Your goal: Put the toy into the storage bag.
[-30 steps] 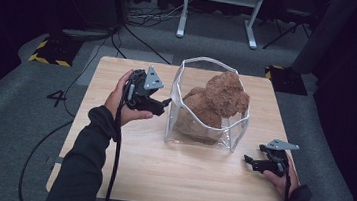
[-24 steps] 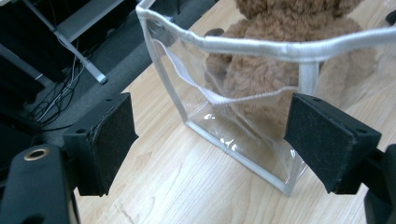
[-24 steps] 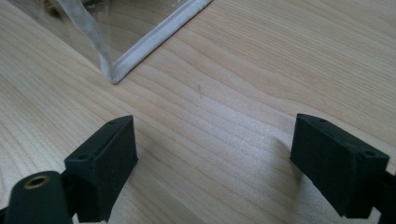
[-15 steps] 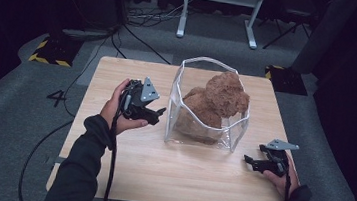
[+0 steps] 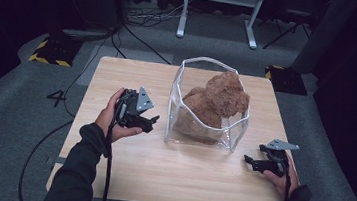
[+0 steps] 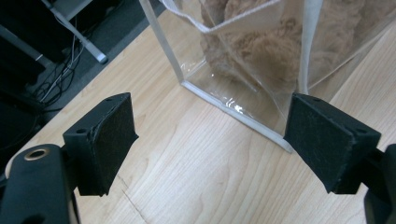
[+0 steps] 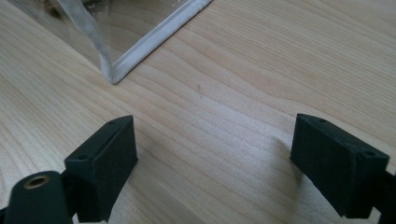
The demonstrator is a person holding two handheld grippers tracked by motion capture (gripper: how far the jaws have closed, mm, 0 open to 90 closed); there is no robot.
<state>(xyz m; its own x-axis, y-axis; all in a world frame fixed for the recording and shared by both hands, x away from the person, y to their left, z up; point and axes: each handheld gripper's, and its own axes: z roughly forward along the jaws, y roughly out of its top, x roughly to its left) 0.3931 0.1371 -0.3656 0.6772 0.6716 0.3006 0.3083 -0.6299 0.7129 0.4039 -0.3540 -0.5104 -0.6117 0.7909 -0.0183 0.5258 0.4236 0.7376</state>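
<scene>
A clear plastic bag [image 5: 186, 106] with white edging stands upright on the wooden table [image 5: 168, 175]. Inside it sits a brown plush bear [image 5: 219, 102], its head above the rim. My left gripper [image 5: 152, 120] is open, just left of the bag, pointing at its lower left side. In the left gripper view the bag's bottom seam [image 6: 233, 112] lies ahead between the wide-apart jaws, the brown fur [image 6: 266, 42] showing through the plastic. My right gripper [image 5: 250, 162] rests open on the table near the bag's right front corner [image 7: 112, 74].
A white metal stand [image 5: 219, 4] and cables [image 5: 140, 16] lie on the grey floor beyond the table. Yellow-black striped blocks [image 5: 51, 52] sit on the floor at either side. Bare table stretches in front of the bag.
My left gripper has moved down and toward the person's side along the bag's left face, and turned. The right gripper has stayed in place.
</scene>
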